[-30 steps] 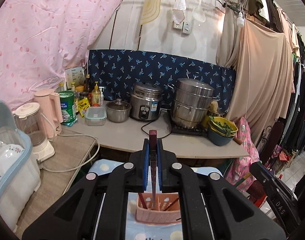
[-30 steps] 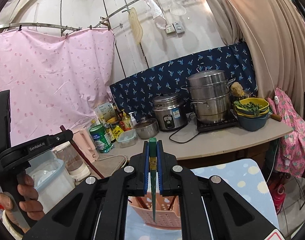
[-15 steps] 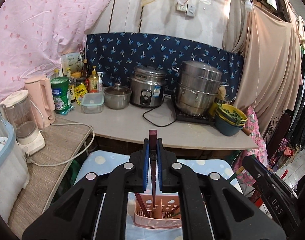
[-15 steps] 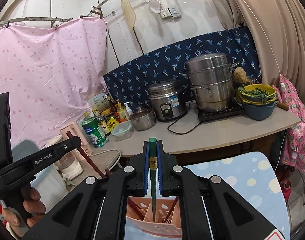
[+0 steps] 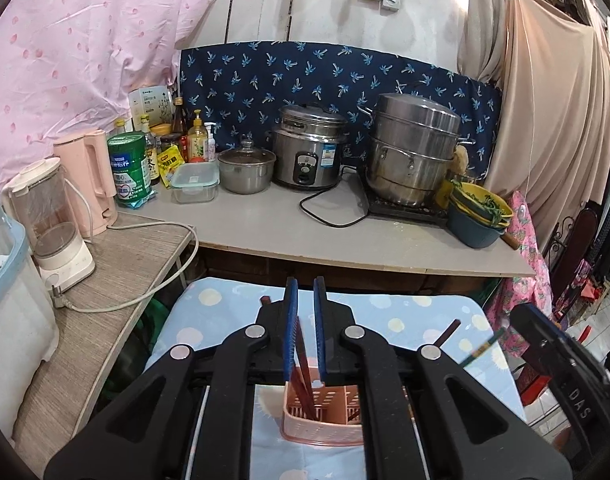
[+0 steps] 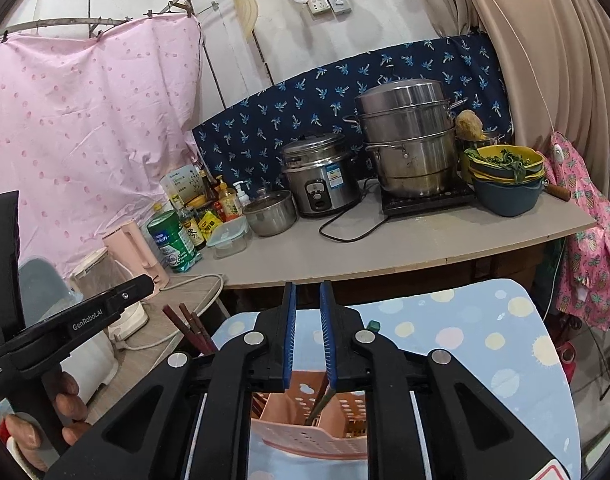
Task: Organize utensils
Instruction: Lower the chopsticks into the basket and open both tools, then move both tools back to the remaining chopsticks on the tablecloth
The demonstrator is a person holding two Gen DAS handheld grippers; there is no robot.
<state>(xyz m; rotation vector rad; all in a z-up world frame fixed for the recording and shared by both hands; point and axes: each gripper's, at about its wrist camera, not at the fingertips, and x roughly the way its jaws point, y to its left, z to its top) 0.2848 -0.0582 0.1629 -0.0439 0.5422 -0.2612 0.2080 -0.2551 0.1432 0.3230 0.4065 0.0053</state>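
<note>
A pink perforated utensil basket (image 5: 325, 420) stands on a blue spotted cloth (image 5: 225, 312); it also shows in the right wrist view (image 6: 305, 420). My left gripper (image 5: 303, 328) is open above it; dark red chopsticks (image 5: 303, 364) lean in the basket between the jaws, not clamped. My right gripper (image 6: 309, 332) is open above the basket; a green chopstick (image 6: 321, 396) leans in the basket against the right pad. More red chopsticks (image 6: 193, 328) stick up at the left. In the left wrist view a red chopstick (image 5: 449, 330) and a green chopstick (image 5: 483, 346) lean out to the right.
A counter (image 5: 345, 236) behind holds a rice cooker (image 5: 309, 152), a steamer pot (image 5: 413, 148), a small pot (image 5: 247, 168), bowls of greens (image 5: 479, 216), bottles and a green tin (image 5: 127, 164). A blender (image 5: 53, 220) and kettle stand on the left table.
Both grippers have opened and let go of their chopsticks, which now lean in the basket. Both grippers have come lower over the basket.
</note>
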